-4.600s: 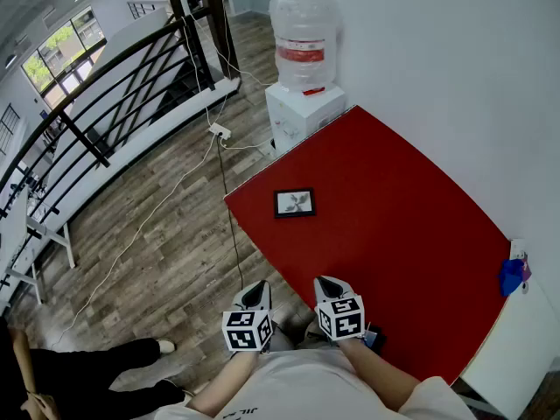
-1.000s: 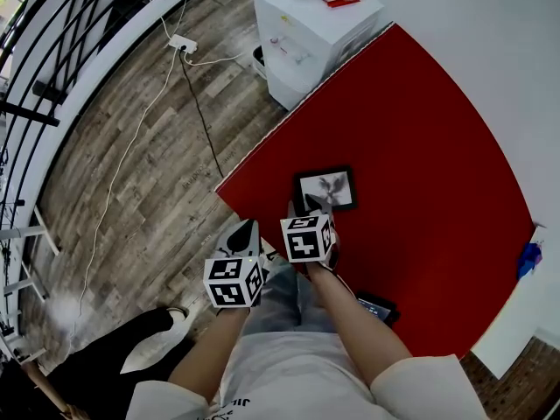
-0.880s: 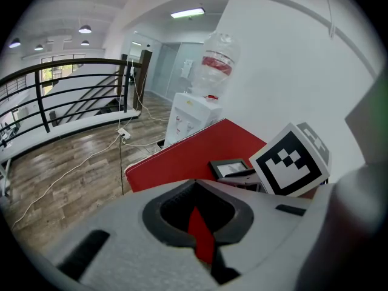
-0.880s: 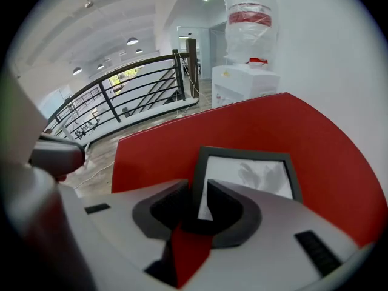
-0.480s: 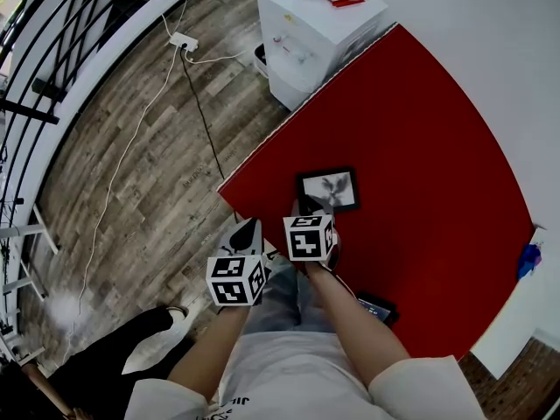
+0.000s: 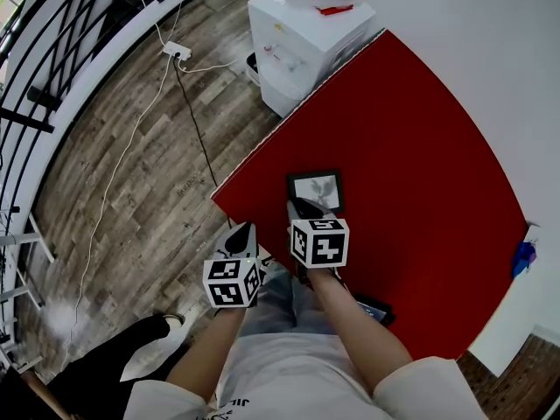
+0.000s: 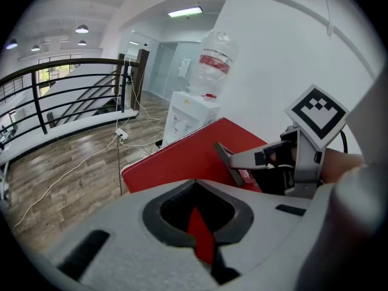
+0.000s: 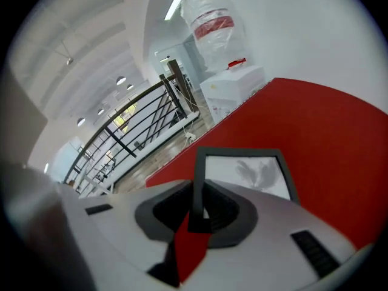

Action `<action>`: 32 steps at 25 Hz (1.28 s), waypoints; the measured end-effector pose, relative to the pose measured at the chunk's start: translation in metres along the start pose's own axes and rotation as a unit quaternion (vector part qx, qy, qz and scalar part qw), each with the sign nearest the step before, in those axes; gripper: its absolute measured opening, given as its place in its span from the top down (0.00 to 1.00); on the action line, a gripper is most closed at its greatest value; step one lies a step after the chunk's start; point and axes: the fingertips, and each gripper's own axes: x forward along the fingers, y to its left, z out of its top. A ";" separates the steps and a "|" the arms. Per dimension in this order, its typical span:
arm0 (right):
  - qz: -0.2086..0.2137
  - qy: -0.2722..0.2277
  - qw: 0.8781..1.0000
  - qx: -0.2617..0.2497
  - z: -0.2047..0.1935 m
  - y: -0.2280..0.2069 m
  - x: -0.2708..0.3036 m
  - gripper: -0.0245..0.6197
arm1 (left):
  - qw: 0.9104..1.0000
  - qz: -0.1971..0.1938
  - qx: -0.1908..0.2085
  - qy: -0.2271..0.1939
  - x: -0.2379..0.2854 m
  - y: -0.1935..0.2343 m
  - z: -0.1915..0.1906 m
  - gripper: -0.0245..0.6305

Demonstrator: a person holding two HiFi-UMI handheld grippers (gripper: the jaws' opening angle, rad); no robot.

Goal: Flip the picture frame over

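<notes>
A small black picture frame (image 6: 317,188) with a grey bird print lies picture side up near the left corner of the red table (image 6: 411,138). My right gripper (image 6: 304,206) is shut on the frame's near-left edge, and that side is lifted off the table. In the right gripper view the frame (image 8: 242,168) stretches away from the right gripper (image 8: 197,208), its border pinched between the pads. The left gripper view shows the frame (image 7: 230,165) tilted, edge-on, held by the right gripper (image 7: 242,160). My left gripper (image 6: 242,233) hangs over the floor beside the table's edge, jaws together and holding nothing.
A white water dispenser (image 6: 306,24) with a bottle stands off the table's far-left edge. A dark flat device (image 6: 372,309) lies at the near edge and a blue thing (image 6: 523,256) at the right corner. A power strip (image 6: 175,51), cables and black railings are on the left.
My right gripper has closed on the frame's near edge and risen a little with a roll, so the frame now tilts up off the table. The left gripper has kept still.
</notes>
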 end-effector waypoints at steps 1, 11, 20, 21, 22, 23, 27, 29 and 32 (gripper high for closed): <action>0.014 -0.003 1.000 0.011 0.003 0.002 -0.003 0.86 | 1.000 -0.001 0.001 0.000 0.001 -0.002 0.001 0.96; 0.160 -0.039 0.980 0.107 0.029 0.027 -0.029 0.86 | 1.000 -0.008 0.016 0.000 0.003 -0.019 -0.001 0.96; 0.328 -0.064 0.912 0.237 0.056 0.036 -0.047 0.86 | 0.999 -0.021 0.024 0.005 0.008 -0.035 -0.002 0.96; 0.349 -0.067 0.900 0.253 0.059 0.036 -0.048 0.86 | 0.999 -0.023 0.027 0.004 0.009 -0.038 -0.002 0.96; 0.368 -0.069 0.888 0.266 0.061 0.035 -0.049 0.86 | 0.999 -0.025 0.031 0.003 0.010 -0.039 -0.001 0.96; 0.383 -0.071 0.879 0.275 0.063 0.033 -0.048 0.86 | 0.999 -0.027 0.034 0.002 0.011 -0.041 0.000 0.96; 0.398 -0.071 0.866 0.295 0.063 0.022 -0.043 0.86 | 0.998 -0.037 0.047 -0.007 0.016 -0.047 0.007 0.96; 0.404 -0.073 0.861 0.300 0.062 0.019 -0.045 0.86 | 0.997 -0.052 0.058 -0.012 0.018 -0.053 0.010 0.96; 0.409 -0.071 0.860 0.296 0.062 0.015 -0.048 0.86 | 0.992 -0.094 0.077 -0.016 0.024 -0.072 0.013 0.95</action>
